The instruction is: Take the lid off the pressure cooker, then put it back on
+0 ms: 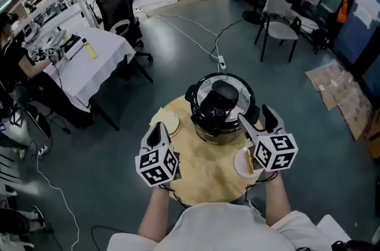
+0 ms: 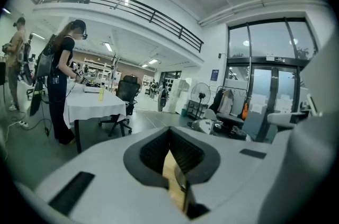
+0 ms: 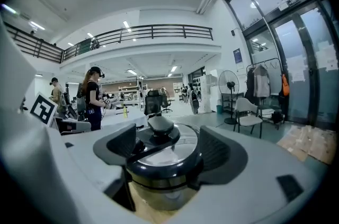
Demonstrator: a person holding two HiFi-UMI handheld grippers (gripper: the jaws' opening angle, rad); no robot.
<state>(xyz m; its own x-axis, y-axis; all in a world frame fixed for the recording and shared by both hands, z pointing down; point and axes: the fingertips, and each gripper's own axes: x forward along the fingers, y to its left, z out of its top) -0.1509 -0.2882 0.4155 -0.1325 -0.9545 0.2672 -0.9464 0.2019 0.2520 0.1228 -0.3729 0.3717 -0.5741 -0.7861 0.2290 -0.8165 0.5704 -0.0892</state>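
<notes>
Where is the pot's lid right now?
The lid sits on the pressure cooker at the far edge of the round table, in the middle of the head view, just ahead of the right hand-held gripper.

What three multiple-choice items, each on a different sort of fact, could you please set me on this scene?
1. Where does the pressure cooker stand?
A on the round wooden table
B on the floor
C on the white-clothed table

2. What colour is the lid's knob?
A red
B black
C white

3. How do the right gripper jaws stand?
A shut on the knob
B shut on a cable
C apart, gripping nothing

Answers:
1 A, the head view shows it on the wooden top.
2 B, it is black in both views.
3 C, the right gripper view shows the pads spread to either side of the cooker.
</notes>
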